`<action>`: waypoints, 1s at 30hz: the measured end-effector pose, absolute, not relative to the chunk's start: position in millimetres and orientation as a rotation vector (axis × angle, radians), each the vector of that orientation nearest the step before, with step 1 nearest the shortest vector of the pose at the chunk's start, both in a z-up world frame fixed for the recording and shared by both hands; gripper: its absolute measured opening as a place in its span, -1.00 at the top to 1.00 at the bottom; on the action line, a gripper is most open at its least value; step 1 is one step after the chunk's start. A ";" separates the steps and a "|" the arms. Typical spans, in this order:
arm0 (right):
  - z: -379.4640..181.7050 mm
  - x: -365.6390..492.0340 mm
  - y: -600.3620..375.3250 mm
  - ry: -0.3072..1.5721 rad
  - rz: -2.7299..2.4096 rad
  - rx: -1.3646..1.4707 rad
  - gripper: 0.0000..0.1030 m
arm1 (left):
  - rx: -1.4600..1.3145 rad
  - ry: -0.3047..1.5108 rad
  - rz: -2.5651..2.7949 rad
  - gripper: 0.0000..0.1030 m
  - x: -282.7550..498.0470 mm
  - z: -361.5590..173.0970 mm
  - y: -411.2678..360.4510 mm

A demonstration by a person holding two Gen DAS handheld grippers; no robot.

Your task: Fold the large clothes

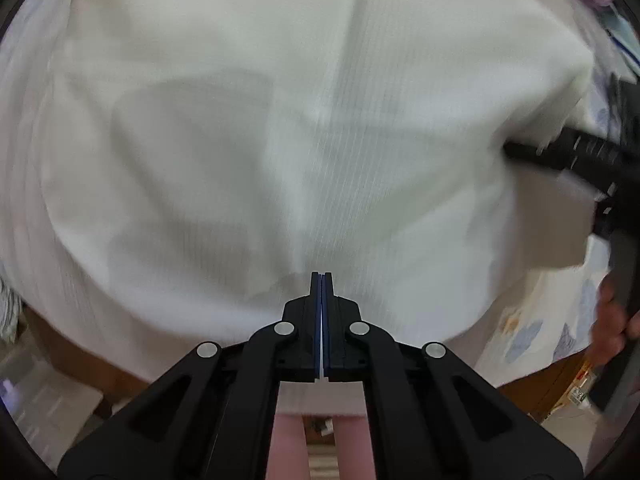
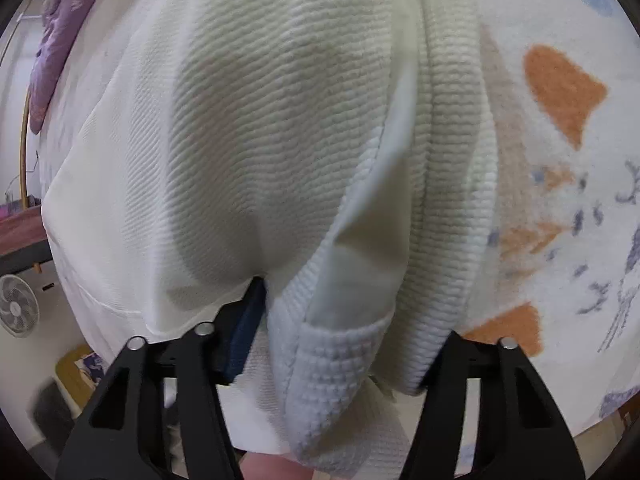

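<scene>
A large white ribbed garment (image 1: 248, 128) lies spread over the bed and fills most of the left wrist view. My left gripper (image 1: 322, 277) points down at its near edge. The jaws are shut, with a thin white sliver of the fabric pinched between the blue pads. In the right wrist view a thick folded bunch of the same garment (image 2: 248, 128), hem included, fills the gap between the jaws of my right gripper (image 2: 344, 320). The blue left pad (image 2: 244, 320) presses on the cloth; the right pad is hidden behind it. The right gripper (image 1: 560, 152) also shows at the garment's right edge.
A bedsheet (image 2: 560, 88) with orange and blue shapes lies under the garment. A purple quilt (image 2: 60, 60) is bunched at the far left. A small fan (image 2: 16, 306) stands on the floor. A person's hand (image 1: 612, 320) and pink-clad legs (image 1: 288, 440) are near the wooden bed edge (image 1: 72, 344).
</scene>
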State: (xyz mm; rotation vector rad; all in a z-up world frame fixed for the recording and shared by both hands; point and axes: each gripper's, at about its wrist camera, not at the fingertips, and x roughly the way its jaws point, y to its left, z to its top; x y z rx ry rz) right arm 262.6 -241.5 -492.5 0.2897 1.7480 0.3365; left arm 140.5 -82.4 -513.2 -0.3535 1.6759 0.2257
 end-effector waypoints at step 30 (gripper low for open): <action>-306.7 196.9 -111.5 1.462 0.541 0.098 0.78 | -0.539 1.514 0.089 0.97 -2.7 -491.1 -0.7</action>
